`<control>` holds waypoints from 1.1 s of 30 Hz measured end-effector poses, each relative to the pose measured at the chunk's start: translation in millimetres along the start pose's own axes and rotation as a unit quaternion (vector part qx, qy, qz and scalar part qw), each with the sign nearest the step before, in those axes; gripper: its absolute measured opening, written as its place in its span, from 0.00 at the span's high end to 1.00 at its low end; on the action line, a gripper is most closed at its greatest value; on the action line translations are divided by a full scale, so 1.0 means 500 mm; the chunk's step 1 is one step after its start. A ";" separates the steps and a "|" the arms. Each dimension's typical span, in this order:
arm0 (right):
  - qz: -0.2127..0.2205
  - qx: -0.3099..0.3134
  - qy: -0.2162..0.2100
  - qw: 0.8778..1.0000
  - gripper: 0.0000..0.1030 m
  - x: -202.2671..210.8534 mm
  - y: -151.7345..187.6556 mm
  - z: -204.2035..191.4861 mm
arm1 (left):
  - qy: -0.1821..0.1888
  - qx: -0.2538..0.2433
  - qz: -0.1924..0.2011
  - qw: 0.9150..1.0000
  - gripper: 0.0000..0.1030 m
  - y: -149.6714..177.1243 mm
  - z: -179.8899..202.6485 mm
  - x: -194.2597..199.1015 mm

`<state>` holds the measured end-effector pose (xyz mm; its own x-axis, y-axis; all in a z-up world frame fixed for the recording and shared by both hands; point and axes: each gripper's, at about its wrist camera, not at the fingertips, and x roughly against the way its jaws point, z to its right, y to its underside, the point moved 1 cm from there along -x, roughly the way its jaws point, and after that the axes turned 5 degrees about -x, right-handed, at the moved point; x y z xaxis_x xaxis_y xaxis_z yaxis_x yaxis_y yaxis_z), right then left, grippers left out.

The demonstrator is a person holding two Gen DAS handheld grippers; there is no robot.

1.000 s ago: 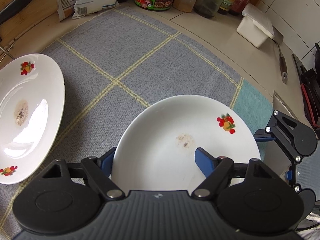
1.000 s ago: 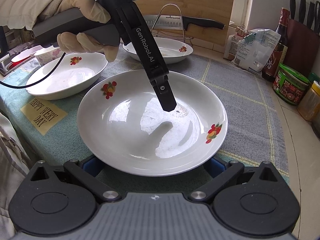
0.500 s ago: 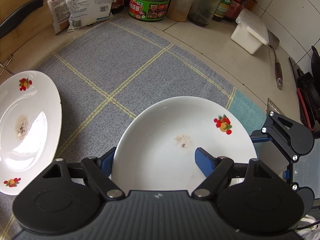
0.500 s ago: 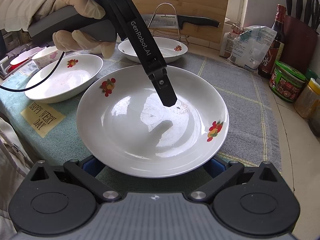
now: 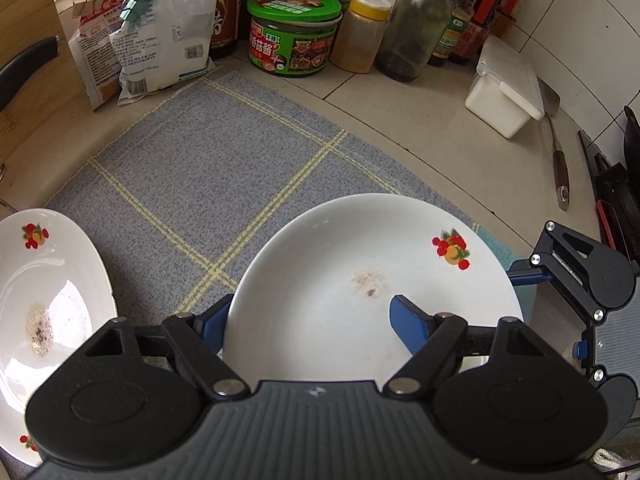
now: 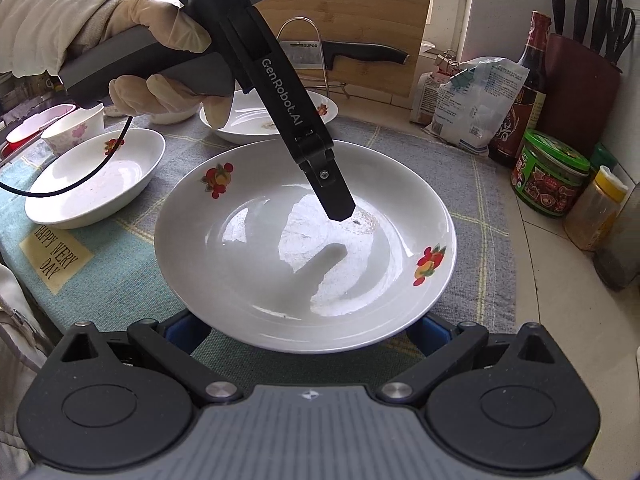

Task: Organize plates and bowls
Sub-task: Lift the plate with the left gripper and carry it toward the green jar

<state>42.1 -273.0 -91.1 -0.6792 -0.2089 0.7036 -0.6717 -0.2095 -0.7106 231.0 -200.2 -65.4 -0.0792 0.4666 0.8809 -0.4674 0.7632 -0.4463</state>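
Fig.: plate (image 6: pixel 304 248) carried above grey mat (image 5: pixel 224 168). Rim straddled by left gripper (image 5: pixel 316 320), one finger (image 5: pixel 408 322) inside, other beneath; grip implied, pad contact unclear. Right gripper (image 6: pixel 304 330) fingers wide under near rim; hold can't be told. Plate to be kept level, moved slowly twd. other plates (image 6: pixel 96 176).

Your left tongs (image 5: pixel 308 322) angle steeply down, fingers clamped over plate (image 5: pixel 372 288) rim, one above, one beneath. Your right tongs (image 6: pixel 304 330) point down shallower, fingers tucked beneath plate's near edge, grip unclear. Your gloved left hand (image 6: pixel 160 68) wraps handle.
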 end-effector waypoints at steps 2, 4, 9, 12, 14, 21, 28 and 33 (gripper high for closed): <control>0.000 0.001 0.005 1.000 0.00 -0.008 -0.007 0.012 | 0.002 -0.003 0.003 1.000 0.22 -0.014 -0.005 -0.008; 0.000 0.000 0.009 1.000 0.00 -0.014 -0.013 0.024 | 0.003 -0.006 0.005 1.000 0.22 -0.026 -0.010 -0.016; 0.001 -0.004 0.017 1.000 0.00 -0.027 -0.028 0.053 | 0.004 -0.014 0.009 1.000 0.22 -0.055 -0.022 -0.035; 0.001 -0.004 0.022 1.000 0.00 -0.036 -0.037 0.070 | 0.005 -0.018 0.011 1.000 0.22 -0.073 -0.031 -0.047; 0.002 -0.005 0.025 1.000 0.00 -0.041 -0.041 0.080 | 0.007 -0.020 0.013 1.000 0.22 -0.083 -0.038 -0.054; 0.002 -0.014 0.030 0.999 0.00 -0.068 -0.059 0.114 | 0.007 -0.025 0.017 1.000 0.22 -0.115 -0.058 -0.082; -0.004 -0.025 0.040 0.999 0.00 -0.094 -0.061 0.140 | 0.008 -0.030 0.017 0.999 0.22 -0.139 -0.067 -0.116; -0.006 -0.032 0.045 0.998 0.00 -0.104 -0.061 0.155 | 0.005 -0.033 0.018 0.999 0.22 -0.152 -0.074 -0.135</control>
<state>121.0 -329.7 -105.9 -0.6928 -0.1194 0.7112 -0.6957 -0.1493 -0.7027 304.4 -273.0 -96.9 -0.0850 0.4981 0.8630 -0.4053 0.7739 -0.4866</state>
